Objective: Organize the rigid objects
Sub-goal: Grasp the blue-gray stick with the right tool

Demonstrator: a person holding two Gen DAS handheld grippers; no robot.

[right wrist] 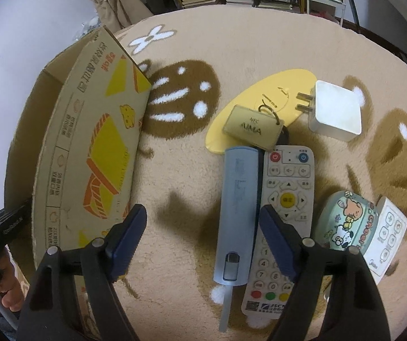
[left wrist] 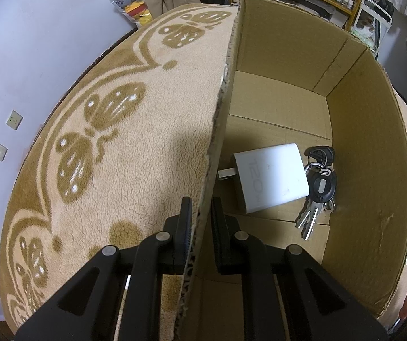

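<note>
we see an open cardboard box (left wrist: 368, 147) standing on the rug, its outer side printed with yellow and orange blocks. inside it, on the floor, a white charger (left wrist: 271, 177) lies flat, touching a bunch of keys (left wrist: 318, 187). outside, near the box, lie a grey-blue stick-shaped device (right wrist: 239, 213) touching a white remote (right wrist: 285, 199), a beige key tag (right wrist: 253, 126) on a yellow oval (right wrist: 277, 96), a white plug adapter (right wrist: 335, 110), a round cartoon tin (right wrist: 346, 221) and a small white remote (right wrist: 388, 238).

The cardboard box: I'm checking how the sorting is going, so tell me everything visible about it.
The cardboard box is plain brown corrugated, open-topped, printed outside with yellow and orange graphics. It stands on the patterned rug. Inside lie a white charger and a bunch of keys, touching. The left hand-held gripper is shut on its near wall.
</note>
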